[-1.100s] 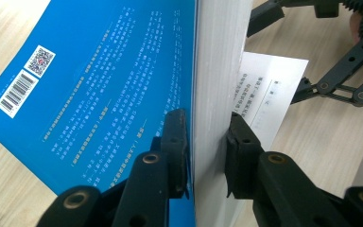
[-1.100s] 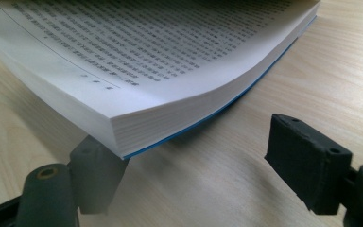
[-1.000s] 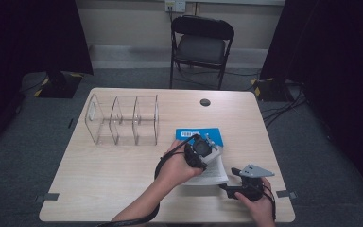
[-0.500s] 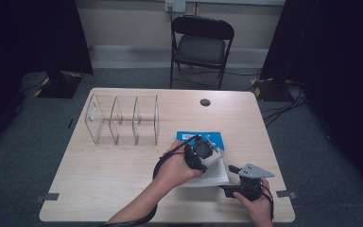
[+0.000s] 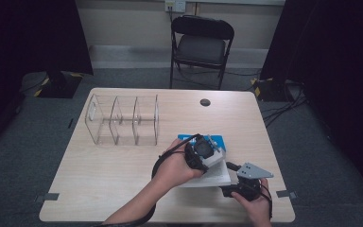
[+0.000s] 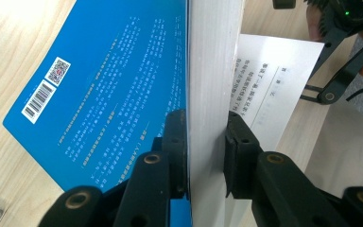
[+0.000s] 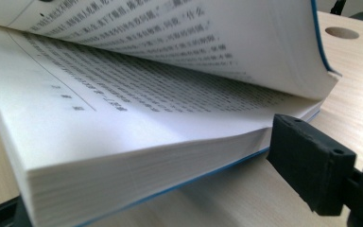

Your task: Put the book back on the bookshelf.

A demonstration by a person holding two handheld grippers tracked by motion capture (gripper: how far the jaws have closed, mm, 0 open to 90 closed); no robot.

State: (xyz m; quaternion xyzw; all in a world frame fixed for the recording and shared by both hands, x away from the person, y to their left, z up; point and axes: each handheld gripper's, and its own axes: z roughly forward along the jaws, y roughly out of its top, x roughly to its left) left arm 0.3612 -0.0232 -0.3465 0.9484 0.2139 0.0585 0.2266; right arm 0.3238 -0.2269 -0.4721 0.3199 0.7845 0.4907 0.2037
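A thick book with a blue cover (image 5: pixel 217 140) lies open at the table's near right. My left gripper (image 6: pixel 207 142) is shut on the lifted sheaf of pages (image 6: pixel 212 71) and the cover (image 6: pixel 108 80), holding them up on edge above the lower half; it appears over the book in the high view (image 5: pixel 207 153). My right gripper (image 7: pixel 153 189) is low at the near corner of the lower page stack (image 7: pixel 99 142). Its jaws stand wide on either side of that corner, with the right pad (image 7: pixel 307 165) close against the book's edge. It sits by the near table edge (image 5: pixel 228 178).
A clear three-compartment organiser (image 5: pixel 123 120) stands at the back left of the table (image 5: pixel 99 189). A round dark hole (image 5: pixel 205 102) sits near the far edge. Behind the table stands a black folding chair (image 5: pixel 201 47).
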